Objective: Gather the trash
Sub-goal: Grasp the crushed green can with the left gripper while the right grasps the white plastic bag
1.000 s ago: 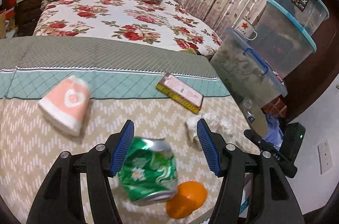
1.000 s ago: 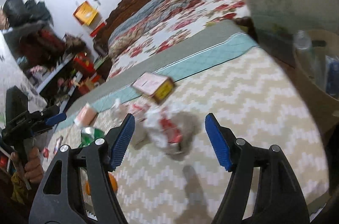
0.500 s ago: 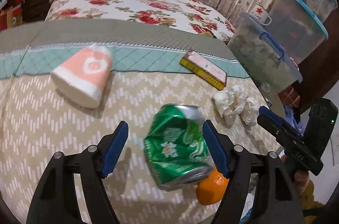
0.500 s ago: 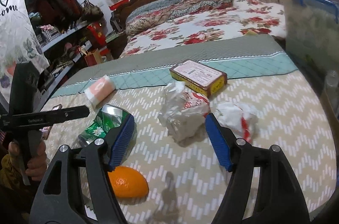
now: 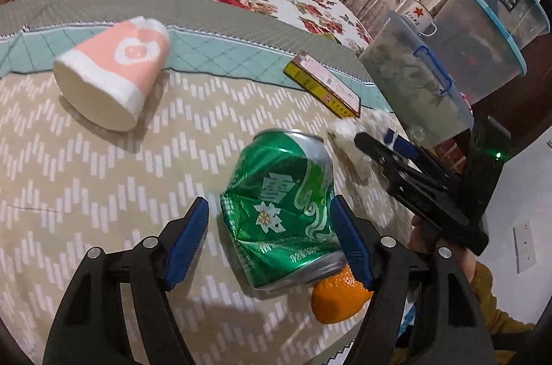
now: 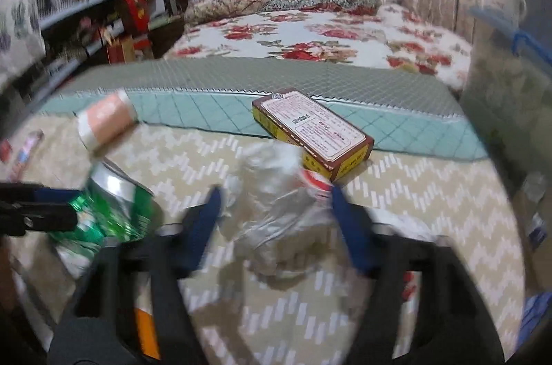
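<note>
I'm bracketing the crushed green can (image 5: 283, 213) with my wide-open left hand-held gripper (image 5: 272, 240), and the crumpled wrapper (image 6: 276, 213) with the open right hand-held gripper (image 6: 276, 223); nothing is collected yet.

Your left wrist view looks close over the green can (image 5: 283, 213) toward the bed; your right wrist view faces likewise, from beside it, sharing that can (image 6: 110, 203) and the yellow box (image 6: 312, 132).

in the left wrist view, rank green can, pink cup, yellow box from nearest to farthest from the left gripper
1. Green can, between the left gripper's fingers.
2. Pink cup, lying on its side, ahead to the left.
3. Yellow box, ahead to the right, by the teal band.
</note>
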Tool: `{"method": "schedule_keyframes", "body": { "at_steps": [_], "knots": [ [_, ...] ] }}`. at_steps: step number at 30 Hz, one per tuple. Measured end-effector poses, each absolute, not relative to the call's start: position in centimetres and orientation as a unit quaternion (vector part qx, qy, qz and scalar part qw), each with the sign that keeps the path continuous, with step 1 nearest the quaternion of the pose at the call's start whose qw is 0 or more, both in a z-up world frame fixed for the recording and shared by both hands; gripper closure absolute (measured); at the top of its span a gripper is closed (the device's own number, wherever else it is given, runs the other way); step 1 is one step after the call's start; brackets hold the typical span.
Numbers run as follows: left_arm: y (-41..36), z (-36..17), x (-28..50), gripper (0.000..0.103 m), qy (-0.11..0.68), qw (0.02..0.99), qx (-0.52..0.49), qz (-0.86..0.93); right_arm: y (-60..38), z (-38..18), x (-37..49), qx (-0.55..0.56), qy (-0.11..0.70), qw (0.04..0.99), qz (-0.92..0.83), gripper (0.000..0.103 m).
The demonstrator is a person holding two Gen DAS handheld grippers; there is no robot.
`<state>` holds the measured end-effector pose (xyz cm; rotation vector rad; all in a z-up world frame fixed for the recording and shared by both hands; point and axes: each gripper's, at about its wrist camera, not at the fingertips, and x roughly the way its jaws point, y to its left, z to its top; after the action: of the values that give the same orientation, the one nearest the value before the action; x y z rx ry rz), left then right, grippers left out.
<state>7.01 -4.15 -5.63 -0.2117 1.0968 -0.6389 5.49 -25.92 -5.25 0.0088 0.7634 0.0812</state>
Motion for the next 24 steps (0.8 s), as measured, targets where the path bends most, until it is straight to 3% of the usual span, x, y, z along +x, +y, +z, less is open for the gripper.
{"method": "schedule_keyframes", "body": {
  "at_steps": [2,9,18,24],
  "knots": [
    [-4.1,-5.8,7.0,0.034,0.514,0.796,-0.103,-0.301,-26.0,-4.9,5.1,0.016,0.367,0.929,0.047,0.058],
    [-4.2,-6.2,7.1,0.034,0.517,0.789,-0.114,-0.310,-24.8,-1.4,0.7,0.063,0.305,0.944,0.111,0.058],
    [-4.3,-6.5,6.9,0.035,0.520,0.782,-0.117,-0.321,-24.6,-4.8,1.2,0.137,0.381,0.904,0.140,0.058],
    [-4.8,-6.9,6.6,0.036,0.523,0.775,-0.121,-0.333,-24.3,-5.6,0.8,0.137,0.383,0.902,0.142,0.058]
  ]
}}
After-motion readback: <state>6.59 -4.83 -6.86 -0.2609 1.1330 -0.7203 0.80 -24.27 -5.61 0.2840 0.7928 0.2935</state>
